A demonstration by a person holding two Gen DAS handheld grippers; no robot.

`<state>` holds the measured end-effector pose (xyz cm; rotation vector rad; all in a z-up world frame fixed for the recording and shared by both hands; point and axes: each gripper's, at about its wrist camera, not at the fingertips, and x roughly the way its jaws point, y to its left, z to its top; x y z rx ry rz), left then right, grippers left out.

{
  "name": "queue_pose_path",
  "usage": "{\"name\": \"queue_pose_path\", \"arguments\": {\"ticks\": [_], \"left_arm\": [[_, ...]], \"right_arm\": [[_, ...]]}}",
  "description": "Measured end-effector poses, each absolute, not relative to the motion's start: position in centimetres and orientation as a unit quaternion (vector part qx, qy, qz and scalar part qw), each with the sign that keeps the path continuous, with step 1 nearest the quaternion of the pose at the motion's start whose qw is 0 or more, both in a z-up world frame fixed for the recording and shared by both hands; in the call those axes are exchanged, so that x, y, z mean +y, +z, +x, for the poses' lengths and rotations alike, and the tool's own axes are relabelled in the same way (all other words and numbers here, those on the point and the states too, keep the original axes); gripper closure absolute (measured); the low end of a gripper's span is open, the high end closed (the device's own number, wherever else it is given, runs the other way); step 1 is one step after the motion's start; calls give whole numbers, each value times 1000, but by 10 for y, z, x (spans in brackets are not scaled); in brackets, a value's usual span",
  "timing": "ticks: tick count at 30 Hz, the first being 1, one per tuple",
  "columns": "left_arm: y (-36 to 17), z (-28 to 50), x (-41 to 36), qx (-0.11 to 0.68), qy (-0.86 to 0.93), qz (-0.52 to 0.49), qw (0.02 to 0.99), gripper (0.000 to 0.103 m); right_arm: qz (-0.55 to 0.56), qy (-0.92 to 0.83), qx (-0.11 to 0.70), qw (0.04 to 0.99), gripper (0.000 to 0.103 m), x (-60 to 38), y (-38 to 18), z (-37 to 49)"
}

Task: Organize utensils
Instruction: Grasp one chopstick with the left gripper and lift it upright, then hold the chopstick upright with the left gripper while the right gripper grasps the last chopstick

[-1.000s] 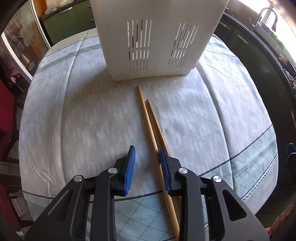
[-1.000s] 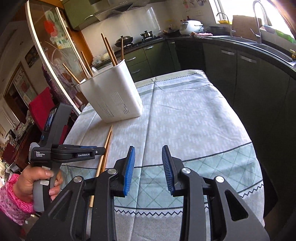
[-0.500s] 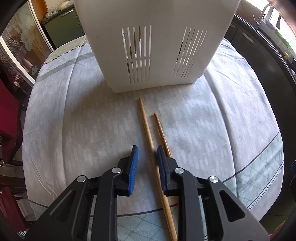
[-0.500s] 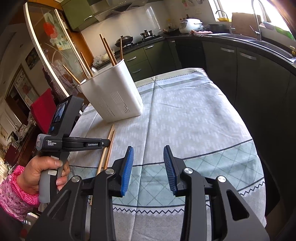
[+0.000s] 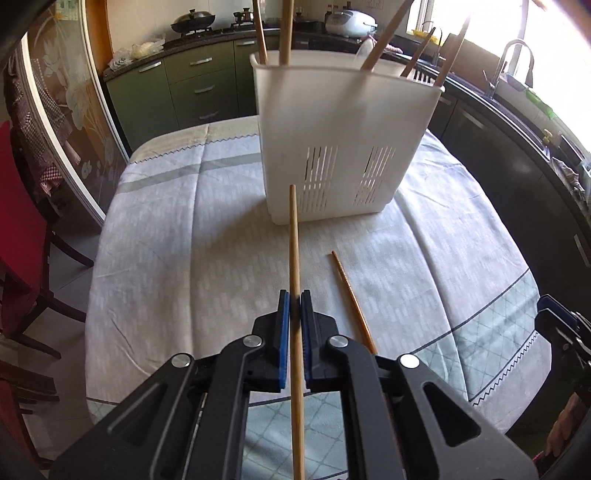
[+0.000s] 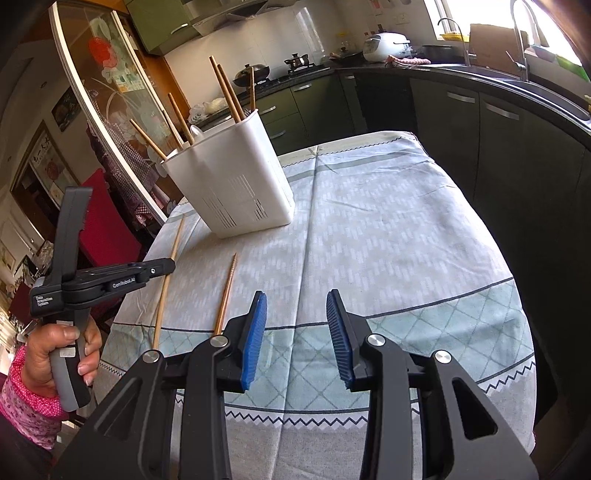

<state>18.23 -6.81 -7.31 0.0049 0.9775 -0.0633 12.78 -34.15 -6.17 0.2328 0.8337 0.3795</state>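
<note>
The left gripper (image 5: 294, 306) is clamped around the middle of a light, stiff bamboo chopstick (image 5: 294, 251), lifted off the tablecloth (image 5: 184, 258) toward the white utensil holder (image 5: 343, 122), while the right gripper (image 6: 295, 332) gapes empty and the slim, probably slippery second chopstick (image 5: 351, 295) lies near the front edge.

A home kitchen: green cabinets (image 6: 314, 107), a stove with wok (image 6: 255, 72), rice cooker (image 6: 386, 44) and sink tap (image 6: 519, 33).

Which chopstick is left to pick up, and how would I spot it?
Find the white utensil holder on the tablecloth. In front of it, one darker chopstick lies flat on the cloth. Unlike the paler chopstick clamped in the left gripper, nothing touches it.
</note>
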Motion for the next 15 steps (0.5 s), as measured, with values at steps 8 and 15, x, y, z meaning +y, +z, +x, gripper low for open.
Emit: {"name": "queue_pose_path", "arguments": {"ticks": [8,15], "left_arm": [[-33,139,-38,408,-35,-25,912,97],[-8,89,-11,344,-34,-46,937,97]], "right_arm": [[85,198,413,885,67,-312,-64,130],[69,202,420,882,67,-293,-64,130]]}}
